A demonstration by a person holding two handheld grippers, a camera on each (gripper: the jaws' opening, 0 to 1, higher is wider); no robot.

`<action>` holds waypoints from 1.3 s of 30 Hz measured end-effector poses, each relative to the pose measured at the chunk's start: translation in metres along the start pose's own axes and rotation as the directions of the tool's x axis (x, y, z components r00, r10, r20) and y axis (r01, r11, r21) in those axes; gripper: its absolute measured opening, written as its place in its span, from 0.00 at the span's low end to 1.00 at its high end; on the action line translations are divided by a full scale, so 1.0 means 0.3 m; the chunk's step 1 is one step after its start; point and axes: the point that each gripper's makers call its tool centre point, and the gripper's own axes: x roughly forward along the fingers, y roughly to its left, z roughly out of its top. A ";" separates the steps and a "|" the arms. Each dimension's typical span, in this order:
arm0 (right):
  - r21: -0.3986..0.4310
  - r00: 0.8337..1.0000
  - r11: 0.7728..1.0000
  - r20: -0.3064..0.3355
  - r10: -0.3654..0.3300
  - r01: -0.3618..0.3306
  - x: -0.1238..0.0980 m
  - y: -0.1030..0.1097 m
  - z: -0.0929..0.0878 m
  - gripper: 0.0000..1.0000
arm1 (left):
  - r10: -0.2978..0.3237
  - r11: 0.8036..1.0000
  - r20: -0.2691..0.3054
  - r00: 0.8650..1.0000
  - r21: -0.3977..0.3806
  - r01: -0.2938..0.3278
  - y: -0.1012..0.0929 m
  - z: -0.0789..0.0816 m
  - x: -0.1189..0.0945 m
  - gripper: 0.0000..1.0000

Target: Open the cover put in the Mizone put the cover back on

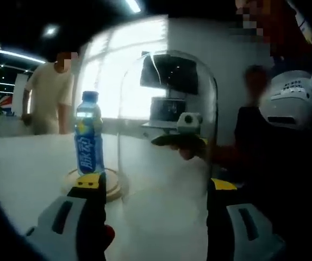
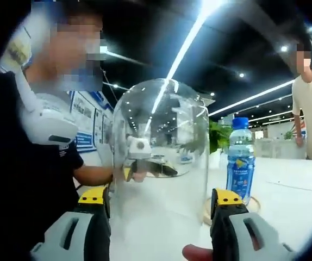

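A blue Mizone bottle [image 1: 89,140] [image 2: 240,163] stands upright on a round wooden base [image 1: 112,188] [image 2: 253,205] on the white table [image 1: 25,163]. The clear glass dome cover [image 1: 167,109] [image 2: 161,125] is off the base, beside the bottle. My left gripper [image 1: 156,182] has its jaws against the dome's two sides, and my right gripper [image 2: 160,196] clasps it the same way from the opposite side. Through the glass, the right gripper [image 1: 180,138] shows in the left gripper view and the left gripper [image 2: 142,163] in the right gripper view. The dome's bottom rim is hidden.
The person holding the grippers, in a dark shirt [image 1: 275,163] [image 2: 31,179], is close behind the dome. Another person in a beige shirt [image 1: 50,98] [image 2: 311,109] stands at the table's far side. A monitor [image 1: 169,73] is behind.
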 end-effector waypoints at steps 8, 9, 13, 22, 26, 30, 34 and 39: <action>-0.033 0.999 0.999 -0.052 0.015 -0.016 0.079 0.016 -0.026 0.75 | -0.028 1.000 -0.005 1.000 -0.003 0.028 -0.014 -0.003 0.034 0.68; -0.033 0.999 0.999 -0.052 0.014 -0.016 0.082 0.014 -0.026 0.76 | -0.030 1.000 -0.006 1.000 -0.005 0.030 -0.014 -0.002 0.036 0.68; -0.039 0.998 0.999 -0.070 0.008 -0.011 0.106 0.009 -0.033 0.77 | -0.039 0.999 -0.012 0.999 -0.016 0.039 -0.017 0.001 0.049 0.68; -0.038 0.993 0.999 -0.111 0.026 -0.030 0.130 0.008 -0.044 0.82 | -0.068 0.998 -0.021 0.997 -0.008 0.068 -0.033 -0.006 0.090 0.71; -0.032 0.992 0.999 -0.120 0.030 -0.034 0.138 0.009 -0.049 0.83 | -0.076 0.997 -0.028 0.997 -0.005 0.076 -0.033 -0.011 0.113 0.75; -0.020 0.992 0.999 -0.124 0.036 -0.039 0.145 0.009 -0.053 0.85 | -0.080 0.997 -0.027 0.996 -0.014 0.080 -0.035 -0.012 0.122 0.76; -0.012 0.991 0.999 -0.128 0.043 -0.045 0.150 0.008 -0.056 0.86 | -0.080 0.997 -0.032 0.996 -0.001 0.080 -0.032 -0.014 0.125 0.75; -0.006 0.988 0.999 -0.148 0.051 -0.053 0.154 0.005 -0.060 0.87 | -0.084 0.996 -0.045 0.995 0.003 0.084 -0.030 -0.015 0.129 0.75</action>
